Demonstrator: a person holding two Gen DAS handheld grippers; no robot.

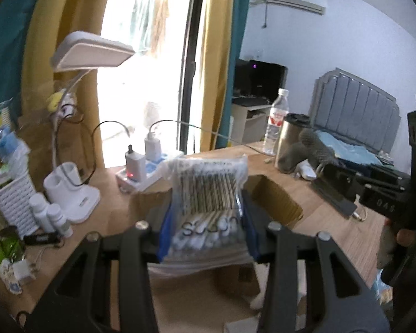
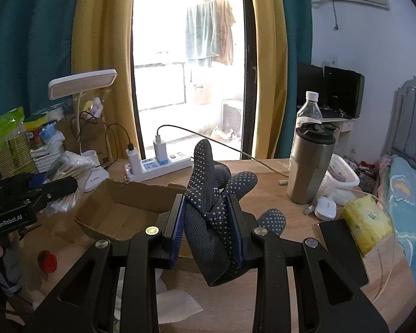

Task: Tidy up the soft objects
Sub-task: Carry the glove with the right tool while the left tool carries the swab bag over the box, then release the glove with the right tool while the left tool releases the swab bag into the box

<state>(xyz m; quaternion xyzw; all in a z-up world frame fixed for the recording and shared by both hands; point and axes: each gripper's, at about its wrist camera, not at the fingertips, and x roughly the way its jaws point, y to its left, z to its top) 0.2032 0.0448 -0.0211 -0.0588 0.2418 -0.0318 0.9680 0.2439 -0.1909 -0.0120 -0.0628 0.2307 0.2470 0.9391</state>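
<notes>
My left gripper (image 1: pixel 208 216) is shut on a clear plastic bag of cotton swabs (image 1: pixel 208 194) and holds it above an open cardboard box (image 1: pixel 277 197) on the wooden desk. My right gripper (image 2: pixel 209 219) is shut on a dark grey glove with white grip dots (image 2: pixel 210 208) and holds it over the right side of the same box (image 2: pixel 116 208). The left gripper with the bag also shows at the left of the right wrist view (image 2: pixel 41 191). The right gripper with the glove shows at the right of the left wrist view (image 1: pixel 346 183).
A power strip with chargers (image 2: pixel 155 163), a white desk lamp (image 2: pixel 83 83), a steel tumbler (image 2: pixel 310 163), a water bottle (image 2: pixel 309 111), a white mouse (image 2: pixel 326 208), a yellow tissue pack (image 2: pixel 367 224) and a black phone (image 2: pixel 344 249) stand around the box. A red cap (image 2: pixel 47 260) lies front left.
</notes>
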